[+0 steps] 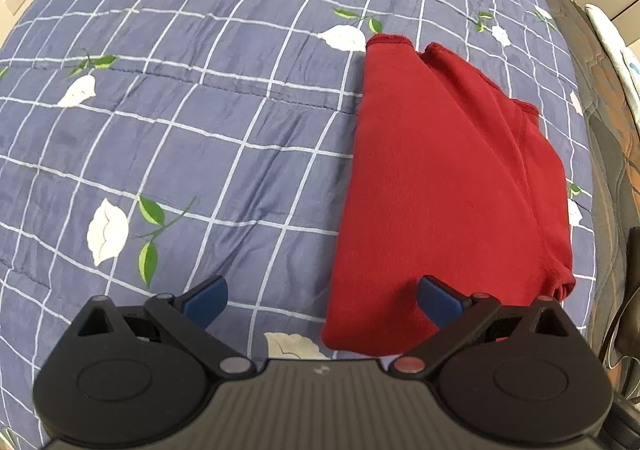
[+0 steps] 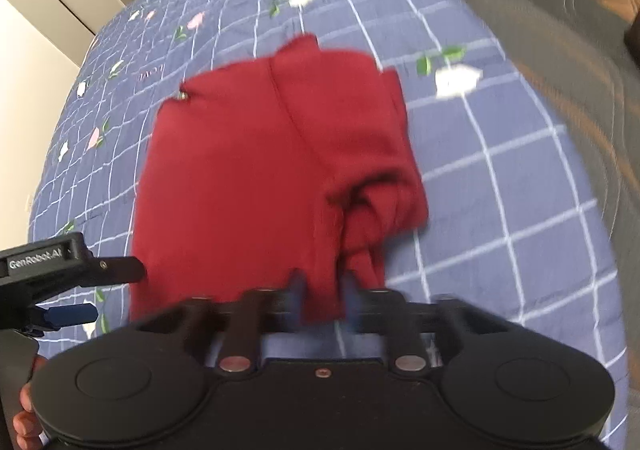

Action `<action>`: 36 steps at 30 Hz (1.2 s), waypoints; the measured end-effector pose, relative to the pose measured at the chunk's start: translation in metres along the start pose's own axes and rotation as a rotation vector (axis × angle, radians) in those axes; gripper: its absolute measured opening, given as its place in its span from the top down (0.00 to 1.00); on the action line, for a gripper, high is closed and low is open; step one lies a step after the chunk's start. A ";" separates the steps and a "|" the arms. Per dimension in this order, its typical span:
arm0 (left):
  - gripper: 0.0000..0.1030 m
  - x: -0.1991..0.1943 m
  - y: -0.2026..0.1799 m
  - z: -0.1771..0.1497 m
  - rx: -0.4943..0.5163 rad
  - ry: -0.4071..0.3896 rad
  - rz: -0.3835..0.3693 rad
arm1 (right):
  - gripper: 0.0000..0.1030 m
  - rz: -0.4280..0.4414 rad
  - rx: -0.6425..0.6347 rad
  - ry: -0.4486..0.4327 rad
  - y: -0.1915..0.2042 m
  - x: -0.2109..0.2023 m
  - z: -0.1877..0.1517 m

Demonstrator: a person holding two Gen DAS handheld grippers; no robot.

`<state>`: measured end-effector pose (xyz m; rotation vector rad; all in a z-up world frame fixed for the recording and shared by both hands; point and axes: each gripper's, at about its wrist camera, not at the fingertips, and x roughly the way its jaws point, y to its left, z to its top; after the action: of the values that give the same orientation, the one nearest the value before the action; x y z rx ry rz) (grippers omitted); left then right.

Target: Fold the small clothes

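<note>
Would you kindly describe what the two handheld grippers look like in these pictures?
Both are black plastic with round hubs on each side, linkage arms with metallic pivot pins, and blue finger pads. The left gripper has a ribbed grey body, and white "GenRobot.AI" lettering shows on its side in the right wrist view. The right gripper looks alike, though blurred.

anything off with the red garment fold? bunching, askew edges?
Yes. The red garment lies mostly flat on the blue checked quilt, but its near right corner is bunched into creases where the right gripper pinches it. At the far end, the folded layers' hems don't line up.
</note>
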<state>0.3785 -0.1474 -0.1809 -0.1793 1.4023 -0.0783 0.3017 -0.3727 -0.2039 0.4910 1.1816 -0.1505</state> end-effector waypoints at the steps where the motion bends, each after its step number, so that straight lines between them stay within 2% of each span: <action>1: 0.01 -0.003 0.000 -0.002 0.004 -0.008 0.001 | 0.91 -0.003 -0.017 -0.010 0.001 -0.002 0.000; 7: 0.01 -0.019 0.003 -0.013 0.006 -0.026 0.007 | 0.92 -0.084 -0.078 -0.023 -0.002 -0.005 -0.002; 10: 0.01 -0.031 0.007 -0.027 0.005 -0.036 0.021 | 0.91 -0.077 -0.050 0.012 -0.010 0.006 -0.006; 13: 0.01 -0.041 0.012 -0.041 0.011 -0.032 0.043 | 0.87 -0.070 -0.033 0.006 -0.013 0.008 -0.009; 16: 0.01 -0.052 0.013 -0.053 0.035 -0.032 0.064 | 0.79 -0.054 -0.005 -0.012 -0.017 0.003 -0.010; 18: 0.01 -0.062 0.014 -0.060 0.055 -0.044 0.068 | 0.65 -0.035 0.035 -0.018 -0.022 -0.003 -0.013; 20: 0.01 -0.072 0.014 -0.065 0.070 -0.063 0.065 | 0.38 -0.019 0.084 -0.010 -0.027 -0.010 -0.015; 26: 0.01 -0.095 0.021 -0.082 0.113 -0.142 0.075 | 0.07 -0.031 0.092 -0.048 -0.022 -0.043 -0.029; 30: 0.01 -0.105 0.028 -0.098 0.154 -0.173 0.098 | 0.01 -0.051 0.086 -0.088 -0.012 -0.068 -0.045; 36: 0.01 -0.121 0.037 -0.119 0.178 -0.171 0.118 | 0.01 -0.077 0.061 -0.149 0.005 -0.119 -0.083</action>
<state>0.2391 -0.1011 -0.0878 0.0438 1.2261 -0.0872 0.1877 -0.3478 -0.1180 0.4802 1.0529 -0.2854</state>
